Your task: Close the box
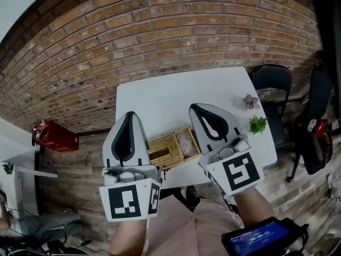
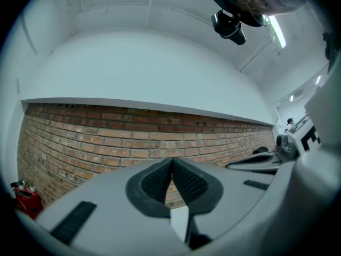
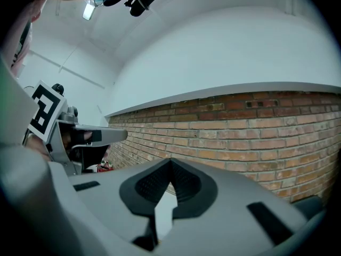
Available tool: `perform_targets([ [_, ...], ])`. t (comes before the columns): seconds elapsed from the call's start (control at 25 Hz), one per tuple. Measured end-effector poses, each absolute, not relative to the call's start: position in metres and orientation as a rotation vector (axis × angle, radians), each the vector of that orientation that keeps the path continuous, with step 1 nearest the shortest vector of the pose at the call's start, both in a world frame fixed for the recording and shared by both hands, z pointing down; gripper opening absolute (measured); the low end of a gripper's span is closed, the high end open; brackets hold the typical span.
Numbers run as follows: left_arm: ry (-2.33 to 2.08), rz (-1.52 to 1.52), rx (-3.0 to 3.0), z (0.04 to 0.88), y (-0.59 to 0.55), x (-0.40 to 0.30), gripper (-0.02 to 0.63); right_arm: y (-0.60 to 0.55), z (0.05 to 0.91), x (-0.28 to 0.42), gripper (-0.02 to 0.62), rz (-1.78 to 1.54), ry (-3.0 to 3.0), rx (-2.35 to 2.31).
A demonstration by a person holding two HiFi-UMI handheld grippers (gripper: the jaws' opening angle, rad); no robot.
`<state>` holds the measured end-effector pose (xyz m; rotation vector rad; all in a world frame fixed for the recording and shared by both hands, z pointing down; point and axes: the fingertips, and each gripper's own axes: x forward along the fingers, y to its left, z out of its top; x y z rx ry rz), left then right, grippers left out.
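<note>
The white table [image 1: 160, 95] holds the woven box [image 1: 173, 148] near its front edge, below and between the two grippers. The box looks light, stiff and rough, so I think it is best to take its lid by the edge. The left gripper [image 1: 129, 116] and right gripper [image 1: 196, 109] are pinched closed, holding nothing.

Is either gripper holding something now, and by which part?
Nothing is held: the left gripper and the right gripper are both shut, with nothing between their jaws.

Tan woven box [image 1: 166, 151], white table [image 1: 160, 97]
</note>
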<state>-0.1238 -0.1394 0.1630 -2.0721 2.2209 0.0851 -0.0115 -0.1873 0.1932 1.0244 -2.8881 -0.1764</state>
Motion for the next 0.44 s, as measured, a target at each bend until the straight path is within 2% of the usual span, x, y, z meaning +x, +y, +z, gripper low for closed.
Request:
perform_targets([
  [0.44,2.218,0.068,-2.073,0.1633,-0.1421,-0.1257,0.012,-0.1893,0.19,-0.0176,-0.002,-0.173,-2.901,1.028],
])
